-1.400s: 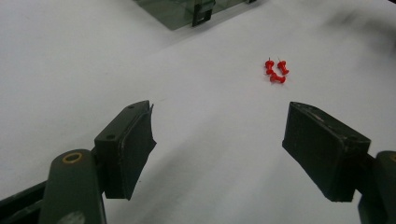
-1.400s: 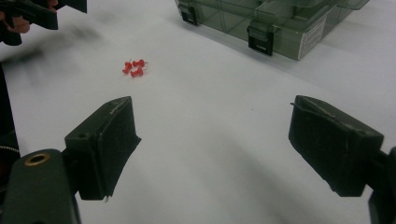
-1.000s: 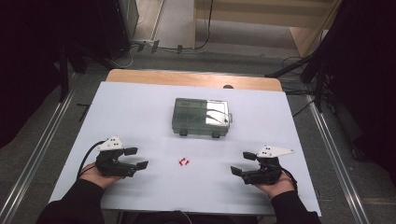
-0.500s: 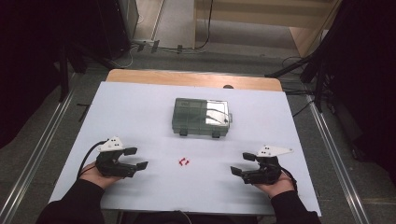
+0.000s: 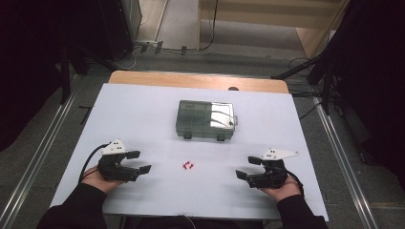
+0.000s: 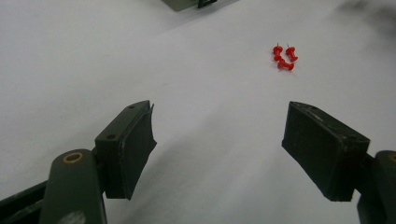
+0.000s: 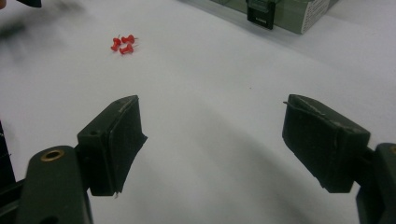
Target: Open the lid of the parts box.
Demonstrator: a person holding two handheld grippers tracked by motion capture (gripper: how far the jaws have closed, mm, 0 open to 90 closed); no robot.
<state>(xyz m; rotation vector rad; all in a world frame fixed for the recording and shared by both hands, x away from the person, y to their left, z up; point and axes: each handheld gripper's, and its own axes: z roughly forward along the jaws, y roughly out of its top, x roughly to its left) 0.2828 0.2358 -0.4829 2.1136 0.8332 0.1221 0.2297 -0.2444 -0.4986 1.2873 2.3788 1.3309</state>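
- High view, bottom of frame: left gripper (image 5: 136,162) at lower left and right gripper (image 5: 248,168) at lower right, each held in a hand over the white table (image 5: 143,109), both aimed toward frame centre.
- Left gripper: jaws spread wide, nothing between them. Left gripper view confirms bare table in the gap.
- Right gripper: same, jaws spread wide and empty. Right gripper view shows bare table in the gap.
- Red pushpins (image 5: 188,165): small cluster lying on the table between the two grippers, just below frame centre, well apart from both. Upper right in left gripper view (image 6: 283,57), upper left in right gripper view (image 7: 122,45).
- Grey-green plastic case (image 5: 206,119): beyond the pins, centre of frame, lid closed, two dark latches on its near edge.
- Far edge: wooden tabletop strip (image 5: 200,81) along the top of the white sheet.
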